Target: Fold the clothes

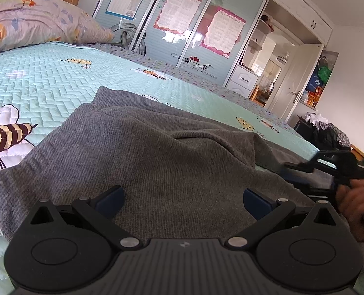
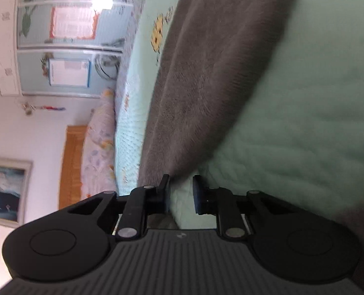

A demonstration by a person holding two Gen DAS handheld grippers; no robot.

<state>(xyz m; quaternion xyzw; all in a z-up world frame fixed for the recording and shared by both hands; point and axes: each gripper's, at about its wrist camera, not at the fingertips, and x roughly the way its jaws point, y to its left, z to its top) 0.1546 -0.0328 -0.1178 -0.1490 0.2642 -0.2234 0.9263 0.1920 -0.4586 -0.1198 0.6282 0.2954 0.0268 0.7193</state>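
Left wrist view reads "SWEET WEDDING" on the wardrobe [image 1: 182, 32], which carries three posters. One grey garment [image 1: 157, 152] lies on the bed's mint quilt [image 1: 46, 83], one pillow [image 1: 34, 17] beyond. Left claw [image 1: 183, 200] gapes wide above it; right claw [image 2: 181, 191] stands slightly apart at the garment's edge, gripping nothing.

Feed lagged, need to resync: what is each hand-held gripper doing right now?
Left hand-held gripper: open, empty, over the grey garment.
Right hand-held gripper: part open, nothing clamped, at the garment's edge.
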